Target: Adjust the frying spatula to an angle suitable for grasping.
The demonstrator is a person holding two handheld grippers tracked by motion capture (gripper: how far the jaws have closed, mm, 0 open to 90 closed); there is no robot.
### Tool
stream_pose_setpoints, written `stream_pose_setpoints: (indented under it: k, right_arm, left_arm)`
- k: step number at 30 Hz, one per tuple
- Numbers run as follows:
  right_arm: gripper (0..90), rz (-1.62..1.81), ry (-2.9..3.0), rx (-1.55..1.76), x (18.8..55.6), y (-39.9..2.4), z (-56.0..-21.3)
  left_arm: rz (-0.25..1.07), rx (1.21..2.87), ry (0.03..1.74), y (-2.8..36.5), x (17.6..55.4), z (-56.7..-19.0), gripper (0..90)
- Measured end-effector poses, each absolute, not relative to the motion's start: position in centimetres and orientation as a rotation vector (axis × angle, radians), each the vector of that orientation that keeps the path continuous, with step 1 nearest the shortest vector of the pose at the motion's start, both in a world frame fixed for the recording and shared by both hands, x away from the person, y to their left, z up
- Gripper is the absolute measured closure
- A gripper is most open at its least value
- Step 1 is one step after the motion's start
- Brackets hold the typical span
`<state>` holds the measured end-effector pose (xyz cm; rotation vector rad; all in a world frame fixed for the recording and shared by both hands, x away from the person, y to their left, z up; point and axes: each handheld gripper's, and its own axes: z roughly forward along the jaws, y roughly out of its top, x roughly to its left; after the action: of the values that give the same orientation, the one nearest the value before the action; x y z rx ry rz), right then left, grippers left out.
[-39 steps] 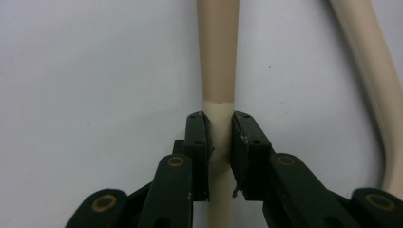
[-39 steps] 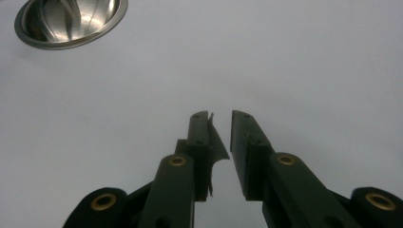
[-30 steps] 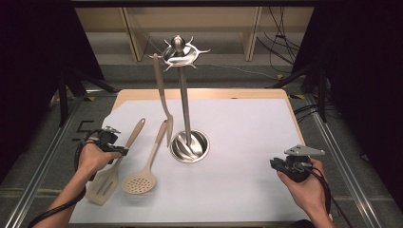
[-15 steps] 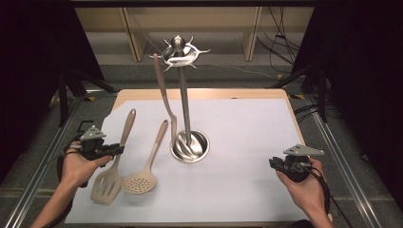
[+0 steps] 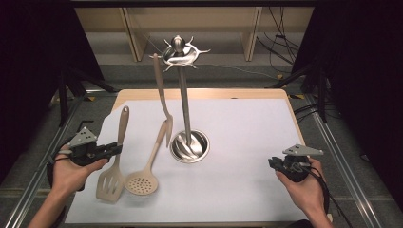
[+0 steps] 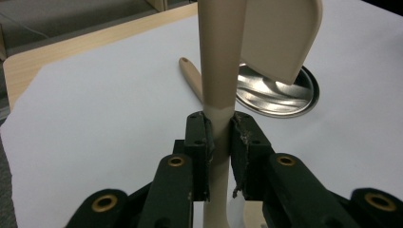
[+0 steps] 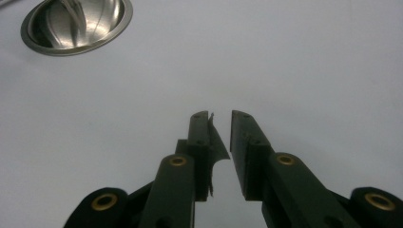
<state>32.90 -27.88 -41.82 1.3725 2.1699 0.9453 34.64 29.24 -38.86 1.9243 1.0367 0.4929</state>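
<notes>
My left gripper is shut on the handle of a beige slotted spatula. The spatula's handle tilts up off the table while its head rests on the white sheet. A beige skimmer spoon lies just to its right, and its handle end shows beyond my jaws. A third beige utensil hangs from the steel utensil stand. My right gripper hovers low at the right with a narrow gap and nothing between its jaws.
The stand's round steel base sits mid-table. A white sheet covers the wooden table. Metal rails run along both sides, and dark curtains stand beyond them.
My left hand has drawn left and lifted with the spatula. Its handle has swung left, away from the skimmer, and risen. The right hand has stayed put.
</notes>
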Motion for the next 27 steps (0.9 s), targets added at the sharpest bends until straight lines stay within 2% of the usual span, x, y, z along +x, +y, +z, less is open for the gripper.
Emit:
stream_pose_setpoints:
  k: [14,27]
  right_arm:
    - [78.7,0.941,2.169,1.365,33.0,-27.9,-41.6]
    - [78.7,0.946,2.16,1.406,32.9,-27.5,-41.6]
  left_arm:
    - [0.494,1.884,0.951,29.6,33.7,-36.5,77.1]
    - [0.473,1.878,0.859,27.5,33.4,-34.3,77.1]
